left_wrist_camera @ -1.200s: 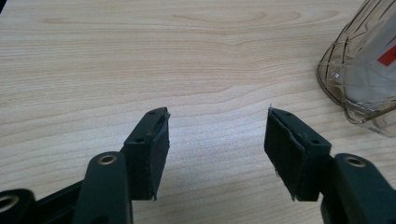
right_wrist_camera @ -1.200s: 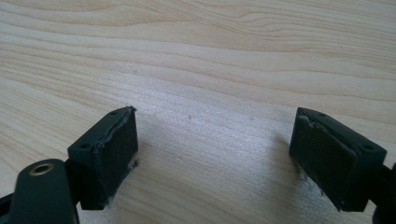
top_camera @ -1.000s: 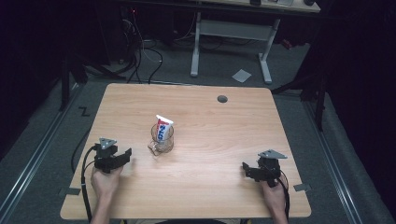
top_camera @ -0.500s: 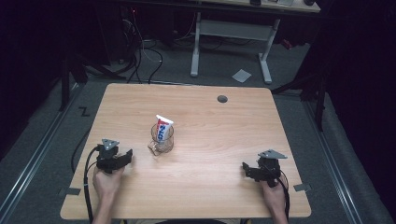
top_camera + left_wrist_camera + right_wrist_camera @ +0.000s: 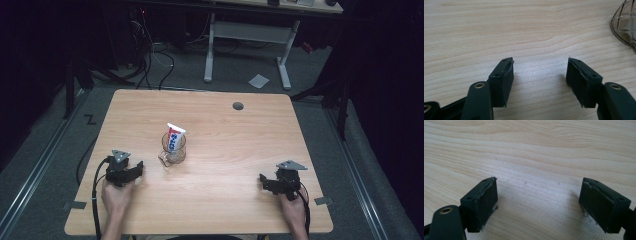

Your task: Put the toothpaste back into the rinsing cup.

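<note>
A clear ribbed glass cup (image 5: 174, 150) stands left of the table's middle with a white toothpaste tube (image 5: 175, 136) upright in it. My left gripper (image 5: 136, 170) rests on the wood just left of the cup, a short gap away. Its jaws have just been opening a little. In the left gripper view, the left gripper (image 5: 540, 72) stands open over bare wood, with the cup's edge (image 5: 624, 27) at the upper right. My right gripper (image 5: 264, 181) lies near the front right of the table. In its own view, the right gripper (image 5: 539, 195) is open wide with nothing between its pads.
The wooden table (image 5: 240, 145) has a round cable hole (image 5: 238, 106) near its far edge. Behind it stand a white desk frame (image 5: 245, 35) and a sheet of paper (image 5: 259, 80) on the grey floor. Cables (image 5: 95, 195) trail off the front left edge.
</note>
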Demonstrator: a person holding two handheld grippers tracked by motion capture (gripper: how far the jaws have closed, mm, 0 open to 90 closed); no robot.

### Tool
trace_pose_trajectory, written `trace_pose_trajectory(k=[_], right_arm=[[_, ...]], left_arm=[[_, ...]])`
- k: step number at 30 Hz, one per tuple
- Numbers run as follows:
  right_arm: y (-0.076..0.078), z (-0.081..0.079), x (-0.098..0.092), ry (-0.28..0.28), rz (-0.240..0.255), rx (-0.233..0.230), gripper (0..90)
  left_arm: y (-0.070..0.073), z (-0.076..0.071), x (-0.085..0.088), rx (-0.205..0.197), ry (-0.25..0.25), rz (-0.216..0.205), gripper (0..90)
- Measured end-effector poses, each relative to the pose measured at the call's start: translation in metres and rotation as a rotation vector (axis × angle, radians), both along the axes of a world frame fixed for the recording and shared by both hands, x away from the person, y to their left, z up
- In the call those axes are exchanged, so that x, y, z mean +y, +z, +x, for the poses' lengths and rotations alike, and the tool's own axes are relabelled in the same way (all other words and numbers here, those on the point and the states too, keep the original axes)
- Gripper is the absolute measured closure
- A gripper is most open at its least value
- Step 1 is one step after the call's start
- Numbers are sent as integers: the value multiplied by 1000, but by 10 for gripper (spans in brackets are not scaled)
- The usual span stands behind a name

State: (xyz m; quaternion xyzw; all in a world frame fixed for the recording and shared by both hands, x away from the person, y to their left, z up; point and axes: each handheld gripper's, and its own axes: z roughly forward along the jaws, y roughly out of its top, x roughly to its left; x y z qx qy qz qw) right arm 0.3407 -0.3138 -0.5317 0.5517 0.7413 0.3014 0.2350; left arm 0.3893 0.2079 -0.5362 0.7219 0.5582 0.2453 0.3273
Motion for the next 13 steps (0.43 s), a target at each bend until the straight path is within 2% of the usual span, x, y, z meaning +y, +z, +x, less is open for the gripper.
trace_pose_trajectory(k=[13], right_arm=[[0,0,0,-1,0,0,152]], left_arm=[[-1,-1,-1,-2,17,2,359]])
